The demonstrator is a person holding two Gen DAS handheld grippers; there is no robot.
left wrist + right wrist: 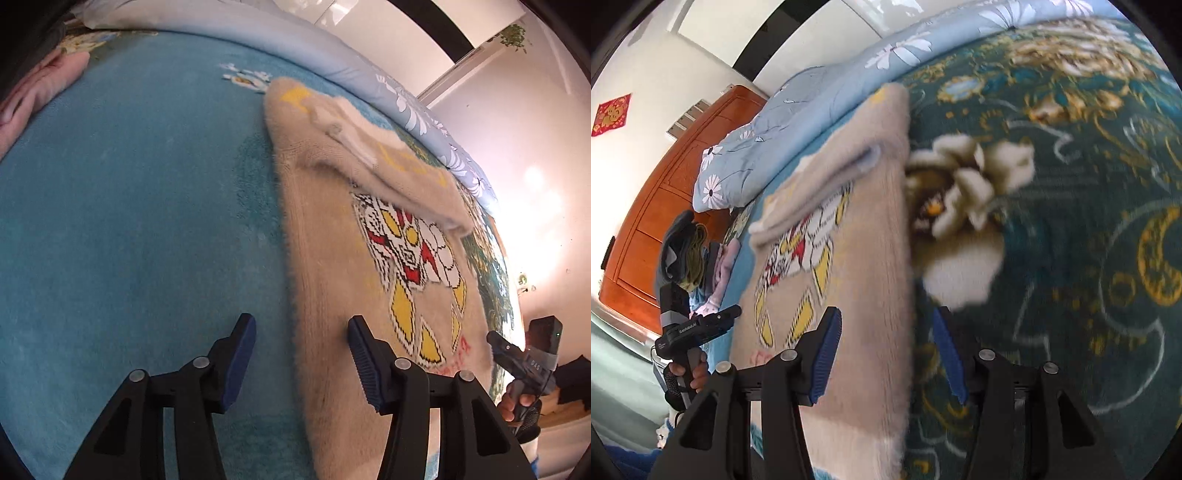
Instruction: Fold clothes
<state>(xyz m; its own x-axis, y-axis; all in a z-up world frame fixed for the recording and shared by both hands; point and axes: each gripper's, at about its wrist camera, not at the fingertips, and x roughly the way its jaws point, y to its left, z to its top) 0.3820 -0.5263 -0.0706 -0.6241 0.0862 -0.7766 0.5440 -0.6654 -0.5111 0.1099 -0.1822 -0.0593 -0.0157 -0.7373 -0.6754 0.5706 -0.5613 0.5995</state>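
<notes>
Both grippers are hanging about half open with nothing gripped, left gripper [301, 360] straddling the left long edge of the beige knit sweater [343, 295], right gripper [886, 354] straddling the opposite edge, sweater lying lengthwise on the bed blanket [129, 221] running away toward the blue floral quilt [812, 99].

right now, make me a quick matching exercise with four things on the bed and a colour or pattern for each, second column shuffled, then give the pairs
Things:
1. sweater
2. quilt
3. blanket
4. folded cloth

Descriptions:
a. pink
b. plain turquoise under the left tongs
c. beige with a red, yellow and white figure
d. light blue with white flowers

Pairs: 1-c, 2-d, 3-b, 4-a
</notes>
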